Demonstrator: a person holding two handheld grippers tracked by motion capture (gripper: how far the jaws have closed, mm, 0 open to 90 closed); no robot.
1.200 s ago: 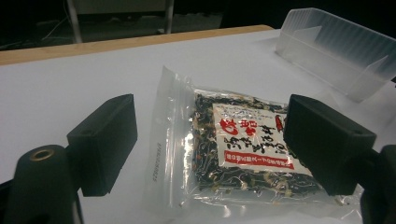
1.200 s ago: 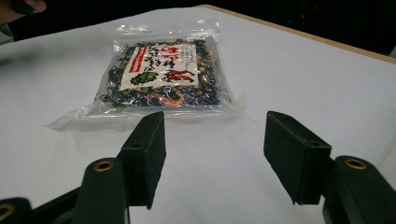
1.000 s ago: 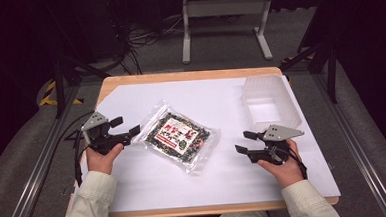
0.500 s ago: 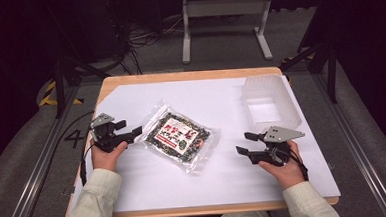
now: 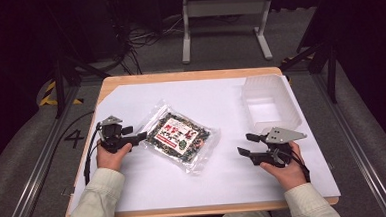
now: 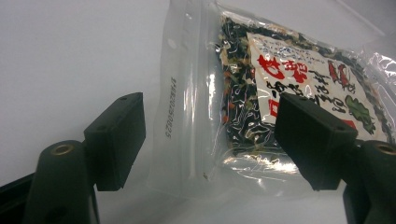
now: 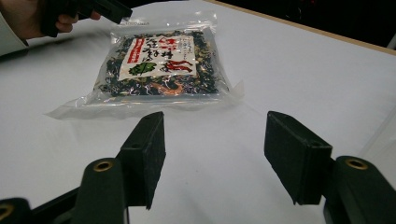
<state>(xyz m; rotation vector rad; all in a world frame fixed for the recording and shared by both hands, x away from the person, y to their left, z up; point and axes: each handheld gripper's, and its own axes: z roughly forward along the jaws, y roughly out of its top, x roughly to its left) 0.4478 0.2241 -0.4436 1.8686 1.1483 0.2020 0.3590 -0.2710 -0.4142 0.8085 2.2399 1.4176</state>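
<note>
With left tool (image 5: pixel 141 136) released astride the packet (image 5: pixel 178 136) seal edge, right tool (image 5: pixel 245 144) released apart: risk of slippery film escaping on closure across worktop (image 5: pixel 230 94).

We saw a white sheet (image 5: pixel 209 172) covering the wooden table (image 5: pixel 179 76). A metal stand (image 5: pixel 224 21) stood beyond the table, and cables (image 5: pixel 142 38) lay left of that stand.

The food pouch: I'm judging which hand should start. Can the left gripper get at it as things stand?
Probably yes. The left gripper is open right at the food pouch, its clear edge lying between the jaws, nothing in the way.
</note>
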